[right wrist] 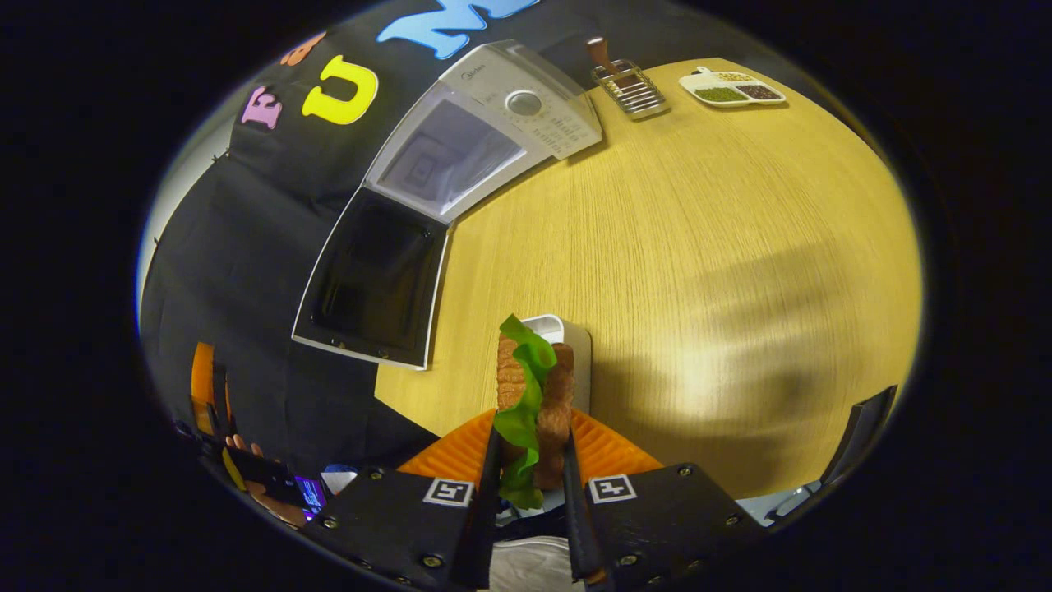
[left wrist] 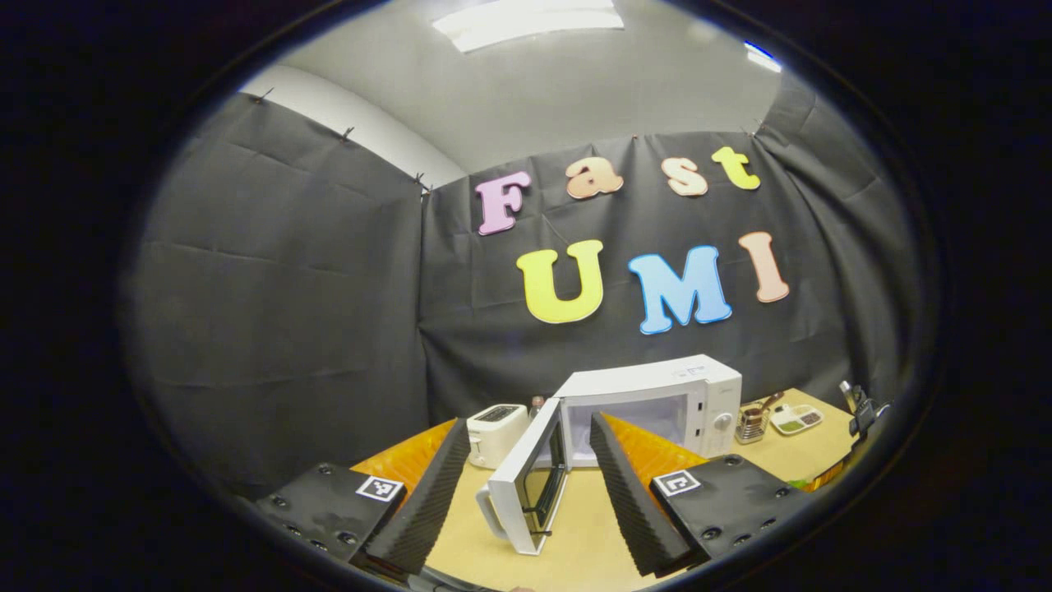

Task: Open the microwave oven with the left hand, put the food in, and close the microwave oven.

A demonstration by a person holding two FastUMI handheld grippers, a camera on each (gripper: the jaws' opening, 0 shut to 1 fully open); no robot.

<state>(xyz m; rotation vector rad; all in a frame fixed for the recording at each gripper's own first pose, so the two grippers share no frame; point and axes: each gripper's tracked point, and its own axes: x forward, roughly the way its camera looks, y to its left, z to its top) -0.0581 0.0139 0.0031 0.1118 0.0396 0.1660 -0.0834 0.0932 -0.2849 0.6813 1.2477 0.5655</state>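
Two ridged left tongs (left wrist: pixel 519 485) apart, right tongs (right wrist: pixel 530 481) clamped on leafy sandwich (right wrist: pixel 532 386), boxy microwave (left wrist: pixel 657 403) open

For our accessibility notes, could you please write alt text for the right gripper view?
The right tool is shut on a sandwich with lettuce, held above a wooden table. Farther off, a white microwave oven stands with its door swung open, and a divided dish of food sits near the table's far edge.
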